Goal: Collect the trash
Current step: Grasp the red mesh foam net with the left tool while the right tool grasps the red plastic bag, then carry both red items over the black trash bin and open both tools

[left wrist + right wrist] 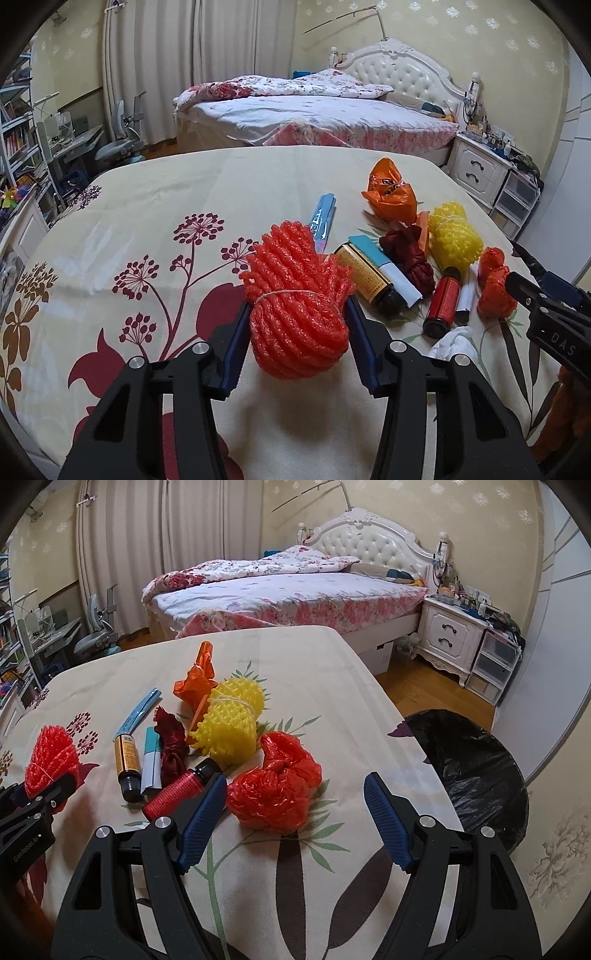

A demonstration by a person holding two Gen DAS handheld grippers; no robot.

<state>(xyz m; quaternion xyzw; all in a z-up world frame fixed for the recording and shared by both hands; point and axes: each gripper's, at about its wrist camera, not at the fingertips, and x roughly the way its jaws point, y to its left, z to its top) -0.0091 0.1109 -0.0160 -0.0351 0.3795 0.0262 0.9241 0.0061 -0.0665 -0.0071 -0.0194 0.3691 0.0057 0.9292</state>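
Your left hand-held gripper [297, 325] is clamped on the red foam net bundle [295, 295], pads pressing both flanks just below the string tie. It sits at the near left of the surface [147, 192], apart from the rest of the pile. I'd judge it very light and springy: it squashes under the pads and should push back, so a mid-body grip is right. Don't take it by the loose frayed ends; they will likely just bend away.

Your right hand-held gripper [295, 812] is spread wide and empty, with the red plastic bag [275, 790] ahead between its fingers, not touched.
- Bag: knotted, thin film, probably near weightless and slippery. Take it across the knot or the bunched middle, not a loose fold.
- Left finger is touching or nearly on the red bottle [177, 794]; can't tell which. It's round and lying on its side, so it may roll if nudged.

Other trash:
- yellow foam net [231, 720]: same handling as the red one, grip at the string tie.
- amber bottle [127, 764]: rigid, looks like glass, heavier; grip across the body, set it down gently.
- orange bag [197, 679]: crumpled film, grab the bulk.

The black-lined bin [476, 768] is on the floor off the right edge of the surface.
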